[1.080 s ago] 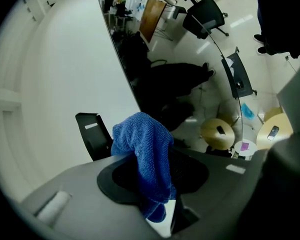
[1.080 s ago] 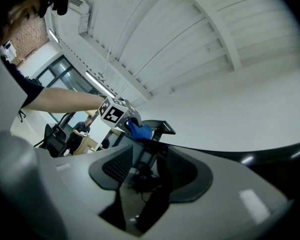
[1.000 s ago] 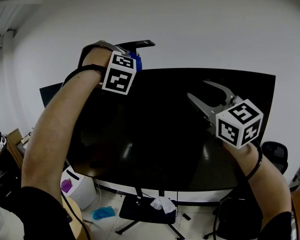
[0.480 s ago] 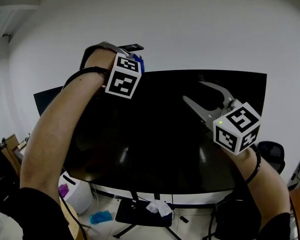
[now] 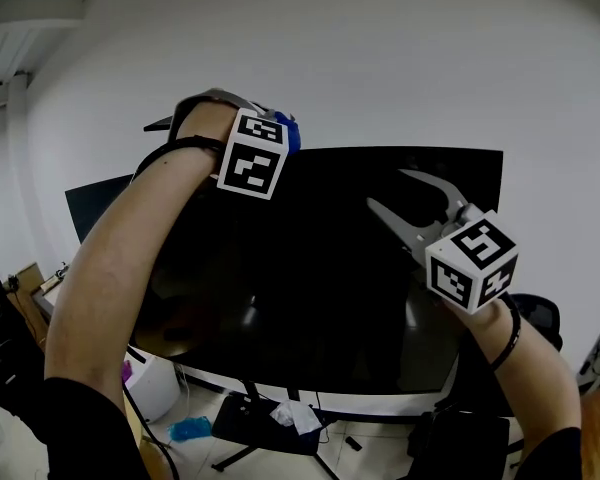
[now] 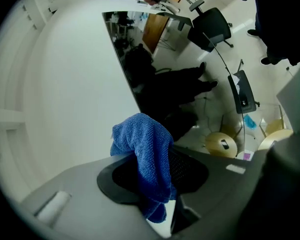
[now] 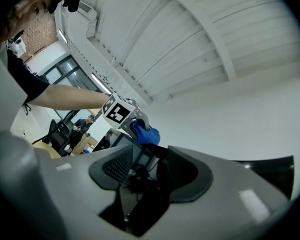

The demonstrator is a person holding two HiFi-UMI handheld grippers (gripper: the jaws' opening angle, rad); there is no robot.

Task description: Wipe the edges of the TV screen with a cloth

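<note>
The big black TV screen (image 5: 330,268) stands in front of a white wall. My left gripper (image 5: 285,130) is at its top edge, left of the middle, shut on a blue cloth (image 5: 290,133). In the left gripper view the cloth (image 6: 145,149) hangs bunched between the jaws of that gripper (image 6: 152,174), with the screen (image 6: 160,84) just beyond it. My right gripper (image 5: 388,189) hovers in front of the screen's upper right part, open and holding nothing. The right gripper view looks over the gripper (image 7: 145,171) towards the left gripper (image 7: 122,113) and the cloth (image 7: 146,135).
The TV's stand base (image 5: 265,420) rests on the floor with a white crumpled thing (image 5: 295,416) on it. A white bin (image 5: 155,378) and a blue scrap (image 5: 190,428) lie lower left. An office chair (image 5: 545,313) stands at the right.
Both grippers have moved right relative to the screen. The left one slid along the top edge with the cloth. The right one is nearer the screen's right edge, still open.
</note>
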